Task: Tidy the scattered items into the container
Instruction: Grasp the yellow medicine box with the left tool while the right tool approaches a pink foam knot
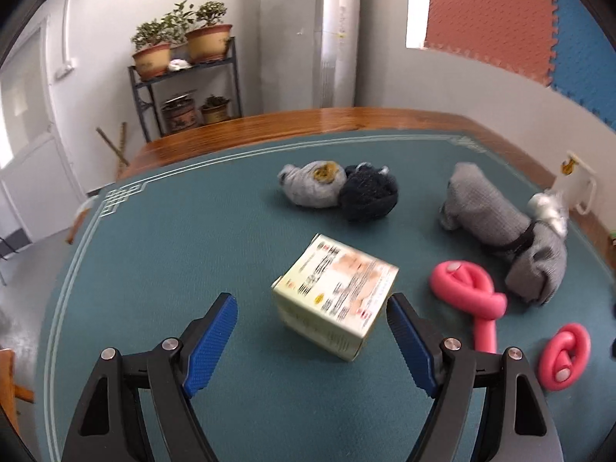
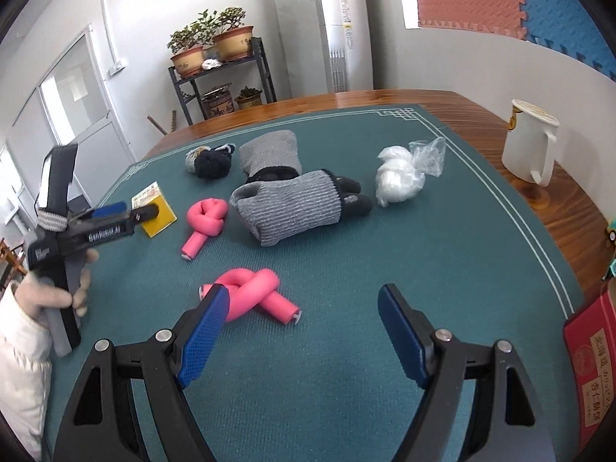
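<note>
My left gripper (image 1: pixel 312 304) is open, its blue pads on either side of a small cream and yellow box (image 1: pixel 335 294) on the green mat; it shows from the side in the right wrist view (image 2: pixel 127 210), by the box (image 2: pixel 154 208). My right gripper (image 2: pixel 300 300) is open and empty, just right of a knotted pink foam tube (image 2: pixel 250 292). A second pink foam knot (image 2: pixel 206 219) lies farther off. Grey knit clothes (image 2: pixel 285 192), a dark and grey sock bundle (image 2: pixel 208 161) and a white plastic bag (image 2: pixel 404 173) lie on the mat. A red box (image 2: pixel 593 354) sits at the right edge.
A white mug (image 2: pixel 529 146) stands on the wooden table edge (image 2: pixel 569 200) at the right. A plant rack (image 2: pixel 219 73) and a tall white air conditioner (image 2: pixel 319 27) stand behind the table.
</note>
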`<state>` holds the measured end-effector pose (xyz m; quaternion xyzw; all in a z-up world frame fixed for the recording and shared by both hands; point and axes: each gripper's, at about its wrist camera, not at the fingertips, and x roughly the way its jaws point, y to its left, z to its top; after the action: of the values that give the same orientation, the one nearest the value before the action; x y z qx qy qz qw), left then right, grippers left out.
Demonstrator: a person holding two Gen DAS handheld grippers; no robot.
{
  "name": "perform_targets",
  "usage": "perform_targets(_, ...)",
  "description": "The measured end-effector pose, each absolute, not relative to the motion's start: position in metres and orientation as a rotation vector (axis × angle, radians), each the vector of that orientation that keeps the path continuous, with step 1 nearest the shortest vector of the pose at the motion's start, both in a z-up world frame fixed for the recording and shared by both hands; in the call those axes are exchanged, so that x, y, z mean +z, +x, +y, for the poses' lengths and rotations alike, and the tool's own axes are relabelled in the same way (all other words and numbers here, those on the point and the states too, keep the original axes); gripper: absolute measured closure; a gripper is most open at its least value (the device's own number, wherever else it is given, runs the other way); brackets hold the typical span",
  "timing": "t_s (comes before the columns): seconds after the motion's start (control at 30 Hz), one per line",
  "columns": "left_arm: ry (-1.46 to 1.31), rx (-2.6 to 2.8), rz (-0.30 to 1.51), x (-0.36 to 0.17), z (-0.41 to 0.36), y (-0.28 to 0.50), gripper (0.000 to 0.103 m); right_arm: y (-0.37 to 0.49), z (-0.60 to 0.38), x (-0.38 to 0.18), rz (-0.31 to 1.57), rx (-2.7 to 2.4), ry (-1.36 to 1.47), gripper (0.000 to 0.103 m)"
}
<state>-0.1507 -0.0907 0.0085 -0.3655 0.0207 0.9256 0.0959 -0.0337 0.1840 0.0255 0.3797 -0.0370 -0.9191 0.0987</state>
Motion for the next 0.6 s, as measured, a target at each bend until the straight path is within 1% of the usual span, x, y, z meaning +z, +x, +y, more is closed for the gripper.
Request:
perform_targets(0.13,-1.042,2.719,0.135,0.008,-0.088,-0.157,0.021,-0.035,0.184,0.021,-0.11,-2.712,1.14,0.021)
perform_targets(0.27,-1.114,2.695,0.209,0.001,-0.08,-0.164,0.022,-0.036,0.186,0.02,-0.122,-2.71,1.143,0.021)
perform_targets(0.3,-1.124,2.694,0.225,-0.001,-0.077,-0.164,0.023,-0.036,0.186,0.02,-0.124,-2.71,1.142,0.021)
perform_targets(0.33,-1.125,2.69,0.234,-0.001,-0.075,-0.164,0.035,-0.036,0.186,0.019,-0.124,-2.709,1.141,0.021)
perform_targets(0.37,-1.127,2.694,0.245,-0.002,-0.072,-0.163,0.037,-0.036,0.186,0.019,-0.123,-2.708,1.139,0.021)
perform_targets(0.6,-1.143,2.678,0.242,-0.002,-0.047,-0.137,0.037,-0.034,0.182,0.02,-0.122,-2.682,1.11,0.021)
